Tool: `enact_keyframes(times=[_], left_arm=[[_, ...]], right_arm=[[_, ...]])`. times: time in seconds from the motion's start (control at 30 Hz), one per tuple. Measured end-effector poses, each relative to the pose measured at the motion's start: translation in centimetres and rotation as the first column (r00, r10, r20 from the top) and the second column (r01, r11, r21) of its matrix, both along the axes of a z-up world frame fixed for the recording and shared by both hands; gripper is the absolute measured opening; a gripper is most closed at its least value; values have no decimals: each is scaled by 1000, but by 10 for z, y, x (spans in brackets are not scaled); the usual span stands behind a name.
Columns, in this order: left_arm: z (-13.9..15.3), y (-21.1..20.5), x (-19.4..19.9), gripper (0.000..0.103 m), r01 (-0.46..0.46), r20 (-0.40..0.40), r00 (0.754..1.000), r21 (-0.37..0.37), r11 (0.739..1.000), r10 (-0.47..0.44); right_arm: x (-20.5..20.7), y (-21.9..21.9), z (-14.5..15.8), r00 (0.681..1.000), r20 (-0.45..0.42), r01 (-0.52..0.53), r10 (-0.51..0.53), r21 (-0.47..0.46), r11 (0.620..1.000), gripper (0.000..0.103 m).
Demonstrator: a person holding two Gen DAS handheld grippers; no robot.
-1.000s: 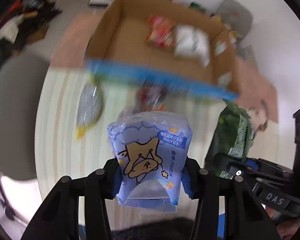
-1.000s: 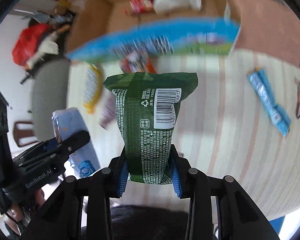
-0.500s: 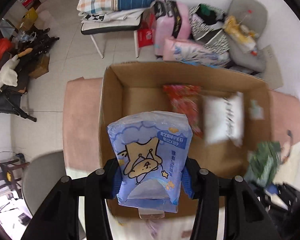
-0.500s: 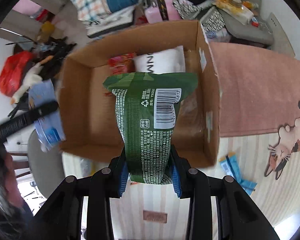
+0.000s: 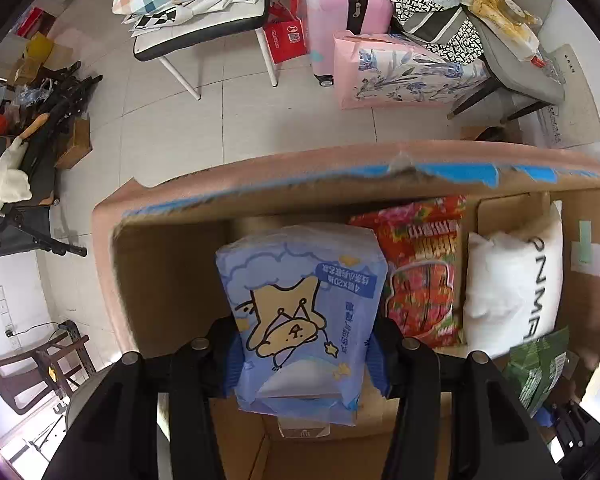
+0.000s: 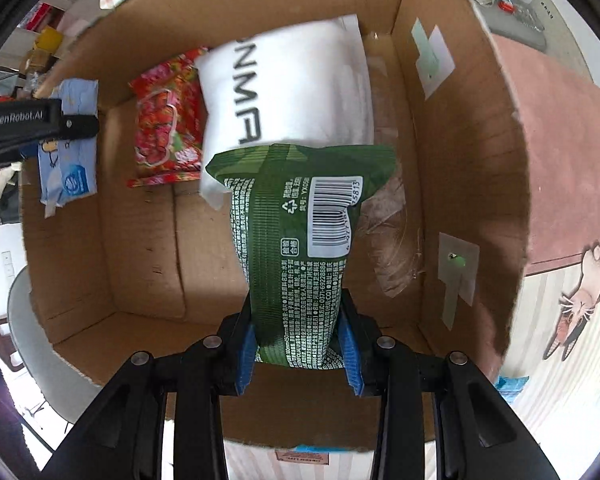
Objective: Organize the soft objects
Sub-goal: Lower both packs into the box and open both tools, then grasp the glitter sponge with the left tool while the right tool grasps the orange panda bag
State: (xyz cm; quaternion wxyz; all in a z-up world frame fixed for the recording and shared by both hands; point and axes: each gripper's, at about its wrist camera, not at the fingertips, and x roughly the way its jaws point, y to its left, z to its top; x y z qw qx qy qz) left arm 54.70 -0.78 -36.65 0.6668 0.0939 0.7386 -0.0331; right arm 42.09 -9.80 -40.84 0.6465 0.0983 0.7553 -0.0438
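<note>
The left fingers (image 5: 236,364) are closed snugly on the lower half of a blue tissue pack (image 5: 302,312), and the right fingers (image 6: 350,352) pinch the bottom of a green packet (image 6: 300,240) just as firmly, so each of the 2 grippers carries 1 soft item. What has changed in the last second is the backdrop: 1 second ago both packs hung over the striped tabletop with the cardboard box (image 6: 468,184) well ahead of the fingers, half a second ago the box had slid underneath, and now its walls rise around both loads. Beyond the left fingers the far wall of the box sits close, with a red packet (image 5: 422,280) just to the right of the tissue pack and a white pillow (image 5: 512,280) further right again. Ahead of the right fingers the same pillow lies directly behind the green packet's top edge, and bare cardboard floor spreads to the left of the fingers. In the right view the left gripper (image 6: 40,124) shows at the box's left side with its blue pack. I judge the carrying finished and the release next: both items appear low enough inside the box to be let go, the green one probably landing on or against the pillow.
</note>
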Motion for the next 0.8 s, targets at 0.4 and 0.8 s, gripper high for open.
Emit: enact_keyframes(times=[0.4,0.8], left_arm=[[21,7,2,98,-39,-6,999,-74,996,39],[105,10,-53,101,-25,166,985,-181,983,55]], right_arm=[[18,-3,-5,999,-29,20,-20,17,1000,80],[15,8,62,991,133,-21,29,-56,998,103]])
